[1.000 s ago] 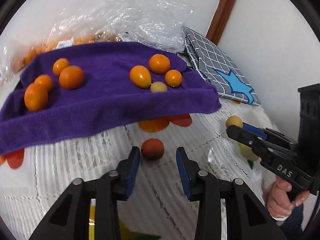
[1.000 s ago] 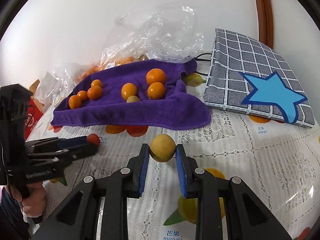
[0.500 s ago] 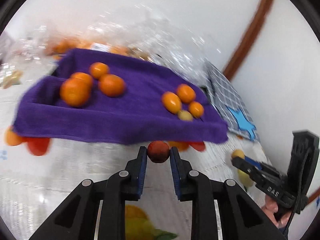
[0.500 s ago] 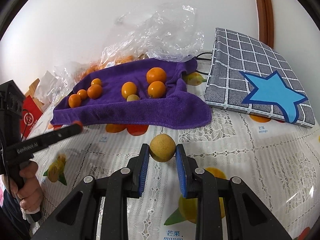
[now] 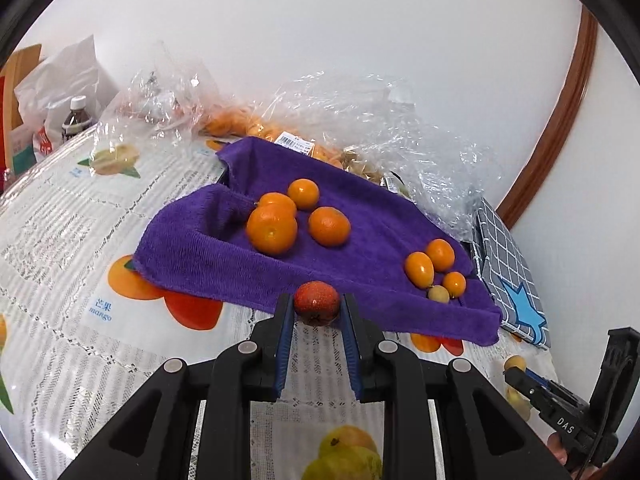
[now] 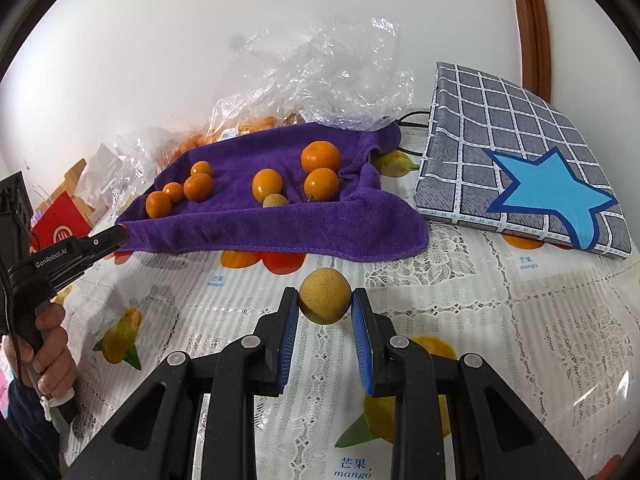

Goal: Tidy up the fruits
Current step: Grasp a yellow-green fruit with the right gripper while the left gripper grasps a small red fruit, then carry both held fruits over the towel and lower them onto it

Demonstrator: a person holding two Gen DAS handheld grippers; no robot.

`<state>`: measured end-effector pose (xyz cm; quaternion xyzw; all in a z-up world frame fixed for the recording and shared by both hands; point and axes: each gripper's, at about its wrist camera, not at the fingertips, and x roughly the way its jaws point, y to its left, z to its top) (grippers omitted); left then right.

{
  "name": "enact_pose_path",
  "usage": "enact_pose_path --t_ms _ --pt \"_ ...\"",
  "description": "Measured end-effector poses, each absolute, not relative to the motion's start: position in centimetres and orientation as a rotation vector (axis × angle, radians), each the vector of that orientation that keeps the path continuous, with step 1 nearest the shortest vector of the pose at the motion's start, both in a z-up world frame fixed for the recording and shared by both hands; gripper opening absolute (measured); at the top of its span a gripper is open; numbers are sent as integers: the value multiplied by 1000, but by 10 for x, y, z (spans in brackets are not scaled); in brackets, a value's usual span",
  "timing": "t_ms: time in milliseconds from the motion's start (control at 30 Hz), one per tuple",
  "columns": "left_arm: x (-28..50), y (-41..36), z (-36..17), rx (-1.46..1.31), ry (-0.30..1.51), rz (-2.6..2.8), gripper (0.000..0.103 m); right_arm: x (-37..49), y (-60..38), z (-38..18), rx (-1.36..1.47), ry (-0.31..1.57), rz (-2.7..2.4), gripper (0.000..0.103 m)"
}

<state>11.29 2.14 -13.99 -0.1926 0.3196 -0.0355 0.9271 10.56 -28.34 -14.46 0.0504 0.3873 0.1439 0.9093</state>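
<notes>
Two grippers are at work, each clamped on one small fruit. The left gripper [image 5: 317, 312] points down at a slant toward the near hem of the purple towel [image 5: 224, 248], its blue-padded fingers [image 5: 285, 332] pressed on either side of a red fruit [image 5: 317, 303] held above the worktop [image 5: 72, 232] right at the towel's edge. From the right wrist view the same tool comes in from the left side, a hand [image 6: 50, 354] wrapped round its black grip. The right gripper [image 6: 325, 312] also tilts downward, its fingers [image 6: 289, 336] closed on a rough yellow-tan fruit [image 6: 325, 295] that hangs over the lace-patterned cloth, short of the towel.

On the towel lie two clusters: four oranges [image 5: 272, 229] toward its left part and three smaller orange fruits [image 5: 419, 269] toward the right, with a pale tan fruit [image 5: 439, 293] touching them. Behind the towel sit crumpled clear plastic bags [image 5: 360, 120], some with orange fruit inside (the count cannot be told). A grey checked pad with a blue star [image 6: 532, 164] lies to the right of the towel, its corner near the cloth. At the far left stand a dark bottle [image 5: 74, 120] and paper bags [image 5: 60, 76]. Nothing lies between either held fruit and the towel
</notes>
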Motion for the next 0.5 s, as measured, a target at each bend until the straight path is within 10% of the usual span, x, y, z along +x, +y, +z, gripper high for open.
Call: enact_pose_path --t_ms 500 --pt "100 26 -127 -369 587 -27 23 113 -277 -122 113 779 329 27"
